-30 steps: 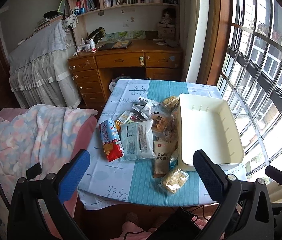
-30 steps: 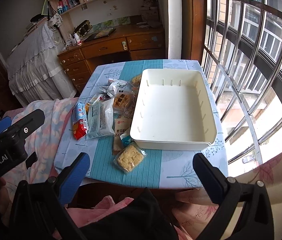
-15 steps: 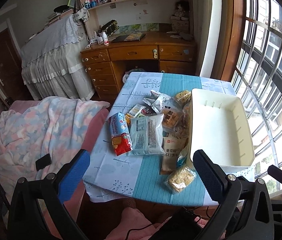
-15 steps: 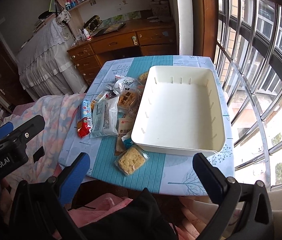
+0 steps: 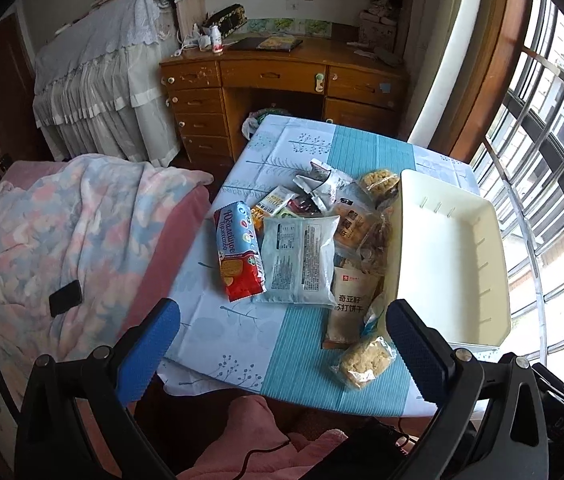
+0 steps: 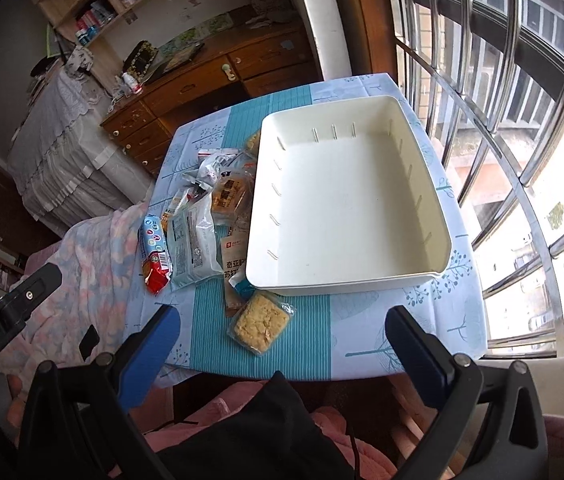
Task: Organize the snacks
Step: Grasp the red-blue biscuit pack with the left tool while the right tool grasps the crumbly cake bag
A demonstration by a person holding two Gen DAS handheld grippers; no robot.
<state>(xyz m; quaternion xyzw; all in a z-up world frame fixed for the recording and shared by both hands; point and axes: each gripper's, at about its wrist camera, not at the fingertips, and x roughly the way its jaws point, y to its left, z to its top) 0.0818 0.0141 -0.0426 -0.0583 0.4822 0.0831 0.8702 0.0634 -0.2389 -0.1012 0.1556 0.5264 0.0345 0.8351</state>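
One white bin (image 6: 346, 208) sits empty along the table's (image 6: 362, 332) window-side edge. Against its other long side lies a pile of snack packets (image 5: 302, 256), their number unclear where they overlap, and one crumbly cake packet (image 6: 261, 322) near the front edge. Both grippers, left (image 5: 282, 344) and right (image 6: 282, 344), hover wide open, holding nothing.

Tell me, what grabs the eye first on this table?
A big empty cream plastic bin fills the window side of the blue patterned tablecloth. A jumble of snack packets lies beside it, with a red-and-blue biscuit pack outermost and a clear-wrapped crumbly yellow cake nearest the open grippers.
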